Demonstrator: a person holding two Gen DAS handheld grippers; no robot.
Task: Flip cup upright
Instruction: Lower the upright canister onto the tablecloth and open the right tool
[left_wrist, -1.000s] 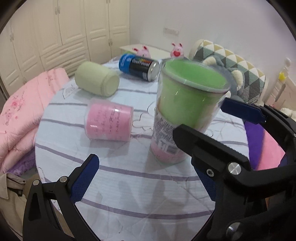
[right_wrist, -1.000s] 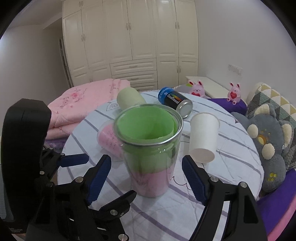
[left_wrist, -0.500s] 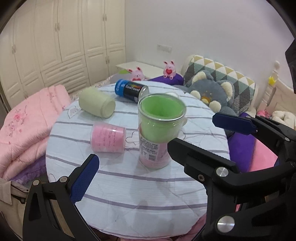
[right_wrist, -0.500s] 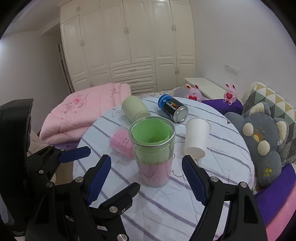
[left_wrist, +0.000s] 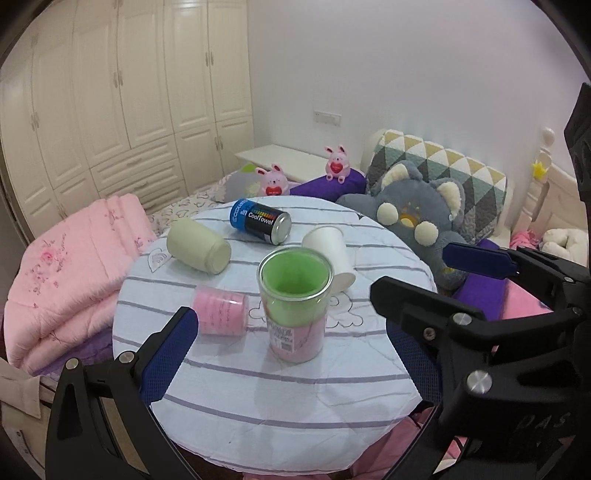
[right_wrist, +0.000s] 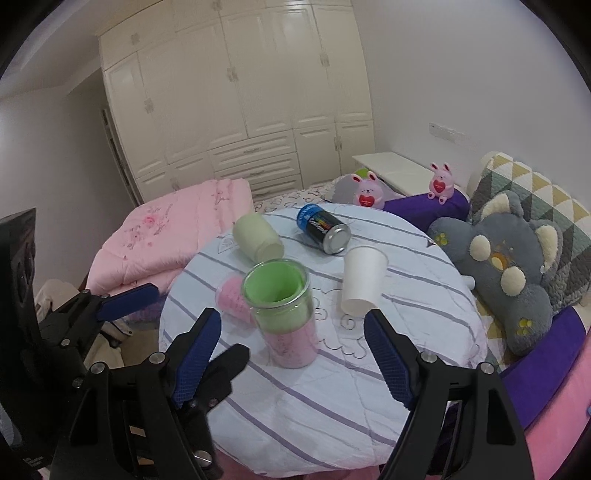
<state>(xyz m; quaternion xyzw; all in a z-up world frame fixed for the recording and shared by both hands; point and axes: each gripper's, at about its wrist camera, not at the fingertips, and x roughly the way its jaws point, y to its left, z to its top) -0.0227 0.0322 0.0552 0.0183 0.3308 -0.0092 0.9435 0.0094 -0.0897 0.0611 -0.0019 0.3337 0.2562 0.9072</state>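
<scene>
Both grippers withdrawn, fingers apart | 1 cup (left_wrist: 294, 302) upright | 4 containers lying

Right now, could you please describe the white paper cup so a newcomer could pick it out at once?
Find the round table with the striped cloth. Between the upright clear cup with the green liner and the grey plush stands the white paper cup. It alone is plain white and sits mouth down.
</scene>
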